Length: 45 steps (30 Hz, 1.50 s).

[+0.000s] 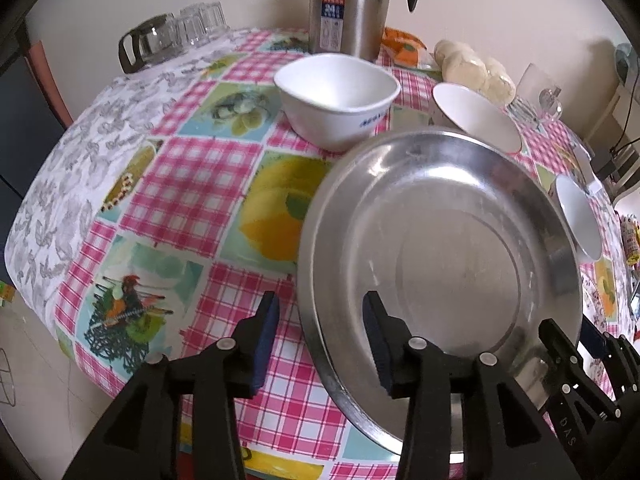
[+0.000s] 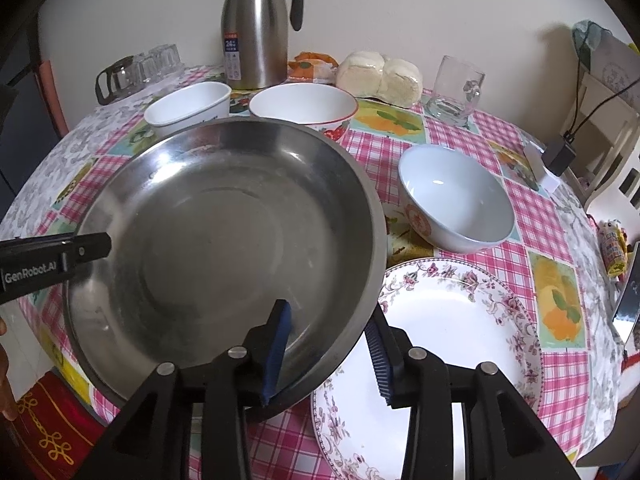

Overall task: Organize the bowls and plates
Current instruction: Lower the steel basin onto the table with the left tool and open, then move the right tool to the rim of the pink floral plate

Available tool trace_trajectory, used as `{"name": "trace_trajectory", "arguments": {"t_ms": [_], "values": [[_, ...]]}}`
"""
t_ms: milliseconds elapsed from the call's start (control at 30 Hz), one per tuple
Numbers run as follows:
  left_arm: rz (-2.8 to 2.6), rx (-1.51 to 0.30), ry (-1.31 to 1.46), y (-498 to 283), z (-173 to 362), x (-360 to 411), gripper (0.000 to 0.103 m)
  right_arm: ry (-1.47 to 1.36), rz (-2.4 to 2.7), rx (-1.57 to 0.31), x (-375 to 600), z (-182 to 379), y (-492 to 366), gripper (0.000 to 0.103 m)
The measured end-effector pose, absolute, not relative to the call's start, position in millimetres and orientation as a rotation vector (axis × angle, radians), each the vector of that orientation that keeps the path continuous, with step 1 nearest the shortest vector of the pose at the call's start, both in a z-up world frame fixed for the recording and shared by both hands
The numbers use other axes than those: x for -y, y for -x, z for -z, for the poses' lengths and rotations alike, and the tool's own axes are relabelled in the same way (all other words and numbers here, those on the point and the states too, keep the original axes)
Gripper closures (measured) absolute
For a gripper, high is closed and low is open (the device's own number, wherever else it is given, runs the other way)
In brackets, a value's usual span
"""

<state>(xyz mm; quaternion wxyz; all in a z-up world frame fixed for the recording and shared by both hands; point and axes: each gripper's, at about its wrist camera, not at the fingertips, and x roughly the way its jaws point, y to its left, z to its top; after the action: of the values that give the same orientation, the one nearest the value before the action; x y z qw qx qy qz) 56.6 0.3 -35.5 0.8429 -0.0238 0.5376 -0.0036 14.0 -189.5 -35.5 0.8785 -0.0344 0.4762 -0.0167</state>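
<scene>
A large steel plate (image 1: 440, 264) (image 2: 224, 240) is tilted above the table. My left gripper (image 1: 320, 344) straddles its left rim with jaws apart, not clamped. My right gripper (image 2: 332, 352) straddles its right rim, jaws also apart around the rim. The left gripper's tip (image 2: 72, 254) shows at the plate's left edge in the right wrist view. A floral china plate (image 2: 440, 344) lies under the steel plate's right side. A square white bowl (image 1: 336, 96) (image 2: 188, 108), a red-rimmed bowl (image 2: 304, 108) and a pale blue bowl (image 2: 456, 200) stand behind.
A steel thermos jug (image 2: 256, 28) stands at the back by the wall, with a glass pot and tumblers (image 2: 136, 72) to its left, wrapped buns (image 2: 380, 74) and a glass mug (image 2: 456, 92) to its right. The checked tablecloth (image 1: 200, 184) covers the round table.
</scene>
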Motion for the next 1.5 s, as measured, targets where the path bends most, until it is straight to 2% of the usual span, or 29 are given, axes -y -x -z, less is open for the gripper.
{"name": "trace_trajectory", "arguments": {"t_ms": [100, 200, 233, 267, 333, 500, 567, 833, 1000, 1067, 1267, 1367, 1500], "values": [[0.001, -1.119, 0.047, -56, 32, -2, 0.051, 0.054, 0.053, -0.975, 194, 32, -14, 0.058], [-0.01, -1.104, 0.041, -56, 28, -2, 0.04, 0.04, 0.074, -0.952, 198, 28, -13, 0.044], [-0.018, -1.1, 0.035, -56, 28, -2, 0.036, 0.035, 0.078, -0.943, 199, 27, -13, 0.042], [-0.027, -1.096, 0.028, -56, 27, -3, 0.033, 0.031, 0.082, -0.937, 199, 26, -13, 0.041], [-0.046, -1.092, 0.014, -57, 26, -4, 0.031, 0.02, 0.09, -0.925, 202, 24, -13, 0.032], [-0.064, -1.088, 0.01, -57, 27, -7, 0.028, -0.014, 0.116, -0.901, 211, 20, -13, 0.023], [-0.068, -1.079, 0.005, -57, 26, -7, 0.018, -0.022, 0.116, -0.897, 213, 20, -13, 0.02], [-0.058, -1.051, -0.006, -56, 23, -4, 0.017, -0.02, 0.107, -0.86, 213, 16, -11, 0.002], [-0.066, -1.018, 0.009, -55, 18, -6, 0.016, -0.034, 0.115, -0.842, 217, 14, -10, 0.0], [-0.067, -1.006, 0.01, -54, 17, -7, 0.009, -0.045, 0.113, -0.833, 220, 12, -10, 0.0], [-0.053, -0.961, 0.008, -53, 11, -4, 0.007, -0.065, 0.119, -0.814, 225, 8, -8, 0.0], [-0.039, -0.921, 0.008, -51, 4, -2, 0.002, -0.082, 0.117, -0.803, 230, 5, -6, 0.0], [-0.011, -0.854, 0.006, -46, -10, 3, 0.002, -0.103, 0.116, -0.785, 236, -1, -3, 0.0]]}}
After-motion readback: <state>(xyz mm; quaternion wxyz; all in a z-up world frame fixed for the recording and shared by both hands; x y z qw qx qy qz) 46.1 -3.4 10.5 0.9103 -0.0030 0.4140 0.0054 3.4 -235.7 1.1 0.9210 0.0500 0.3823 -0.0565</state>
